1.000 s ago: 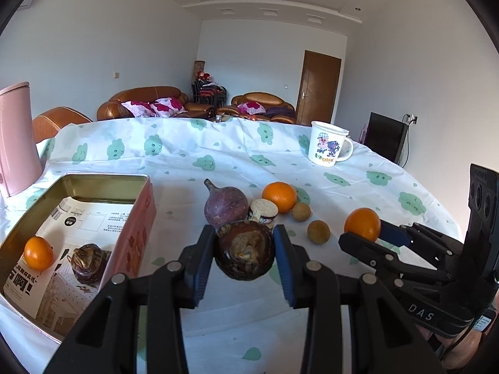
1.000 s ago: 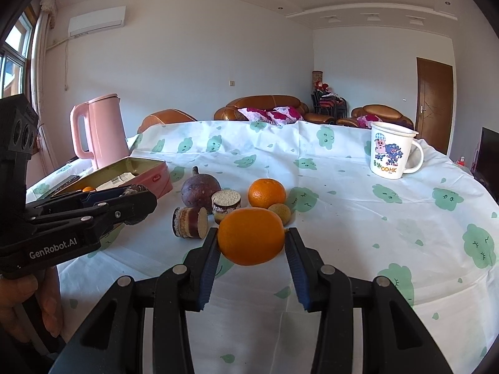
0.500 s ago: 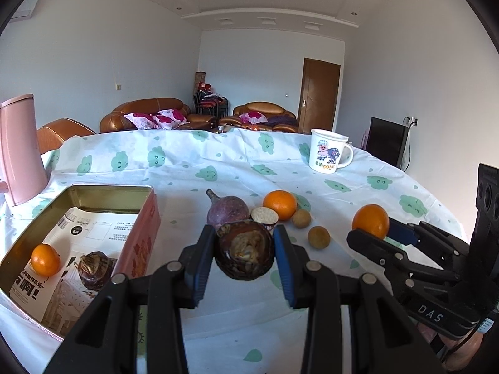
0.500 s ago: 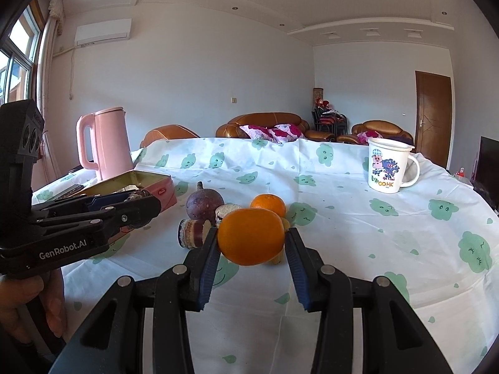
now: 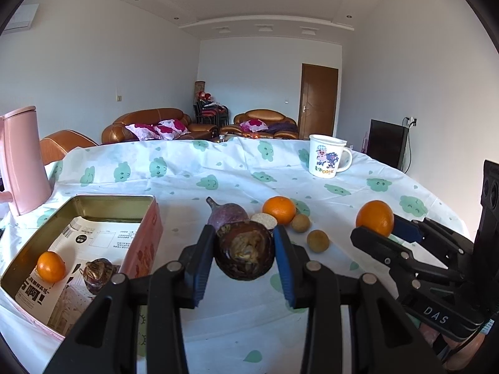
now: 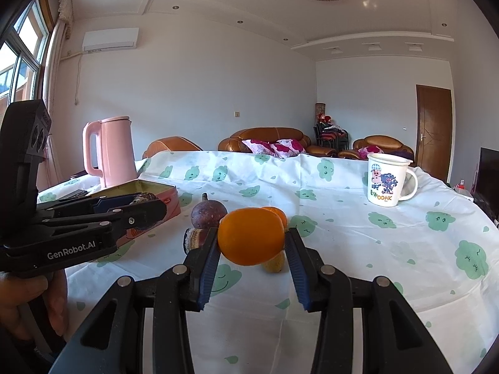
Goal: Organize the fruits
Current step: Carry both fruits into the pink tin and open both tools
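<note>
Left tongs (image 5: 244, 251): clenched on a dark halved fruit (image 5: 244, 254), cut face toward the camera, raised clear of the table (image 5: 218, 168).
Right tongs (image 6: 251, 251): clenched on an orange (image 6: 251, 237), likewise lifted.
Tin box (image 5: 146, 215): open at left, already containing a small orange (image 5: 50, 266) and a dark fruit (image 5: 98, 269); probably the destination.
Loose fruits: purple fruit (image 5: 226, 213), orange (image 5: 278, 209) and two brown ones (image 5: 317, 241) clustered mid-table, awaiting collection.

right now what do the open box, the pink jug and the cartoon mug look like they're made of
Open box: looks like tin; its inner walls have a dull gold metallic sheen, pink printed outside.
Pink jug: smooth matte pink, probably plastic or coated metal; the look leaves it open.
Cartoon mug: glossy white with a printed picture, likely ceramic, possibly enamel.
</note>
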A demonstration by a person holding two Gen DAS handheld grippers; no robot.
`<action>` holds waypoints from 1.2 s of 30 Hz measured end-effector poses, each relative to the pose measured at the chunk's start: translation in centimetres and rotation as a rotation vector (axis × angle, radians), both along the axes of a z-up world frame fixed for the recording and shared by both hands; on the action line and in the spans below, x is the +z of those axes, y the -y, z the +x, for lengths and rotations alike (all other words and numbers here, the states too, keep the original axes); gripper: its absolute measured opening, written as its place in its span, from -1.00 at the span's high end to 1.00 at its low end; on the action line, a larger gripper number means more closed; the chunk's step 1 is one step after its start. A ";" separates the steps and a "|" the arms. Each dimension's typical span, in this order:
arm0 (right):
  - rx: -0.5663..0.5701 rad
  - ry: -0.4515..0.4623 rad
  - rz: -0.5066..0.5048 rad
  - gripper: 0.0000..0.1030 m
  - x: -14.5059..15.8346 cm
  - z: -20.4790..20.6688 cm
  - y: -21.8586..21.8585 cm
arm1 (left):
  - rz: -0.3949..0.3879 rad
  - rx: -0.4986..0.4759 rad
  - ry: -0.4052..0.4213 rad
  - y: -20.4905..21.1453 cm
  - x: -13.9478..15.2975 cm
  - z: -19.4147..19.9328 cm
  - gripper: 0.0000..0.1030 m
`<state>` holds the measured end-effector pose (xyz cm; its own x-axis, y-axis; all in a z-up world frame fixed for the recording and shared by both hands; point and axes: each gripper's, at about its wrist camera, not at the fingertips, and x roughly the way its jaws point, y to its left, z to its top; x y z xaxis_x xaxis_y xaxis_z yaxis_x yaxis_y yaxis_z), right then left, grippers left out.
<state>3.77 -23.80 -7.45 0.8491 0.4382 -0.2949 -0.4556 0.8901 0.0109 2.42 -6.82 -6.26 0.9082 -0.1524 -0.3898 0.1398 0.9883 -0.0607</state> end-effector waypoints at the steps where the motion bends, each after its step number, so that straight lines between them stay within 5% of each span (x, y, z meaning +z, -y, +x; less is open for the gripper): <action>1: 0.000 0.006 0.002 0.14 0.0 -0.1 0.0 | 0.004 0.001 0.006 0.1 0.0 -0.1 0.23; 13: 0.009 0.005 -0.026 0.14 1.1 -0.2 -1.1 | 0.012 0.016 0.033 -1.0 1.6 -1.2 0.23; 25: 0.212 -0.025 -0.022 0.14 4.1 0.6 -7.8 | -0.018 0.179 -0.013 -8.6 2.0 -1.3 0.24; 36: 0.352 -0.096 -0.057 0.14 3.8 2.6 -15.5 | -0.048 0.319 -0.061 -15.3 1.2 -1.4 0.24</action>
<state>6.41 -8.30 -3.70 0.6167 0.6789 -0.3985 -0.7332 0.6796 0.0230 1.05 8.44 -5.04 0.8883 0.1169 -0.4441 -0.1821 0.9774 -0.1070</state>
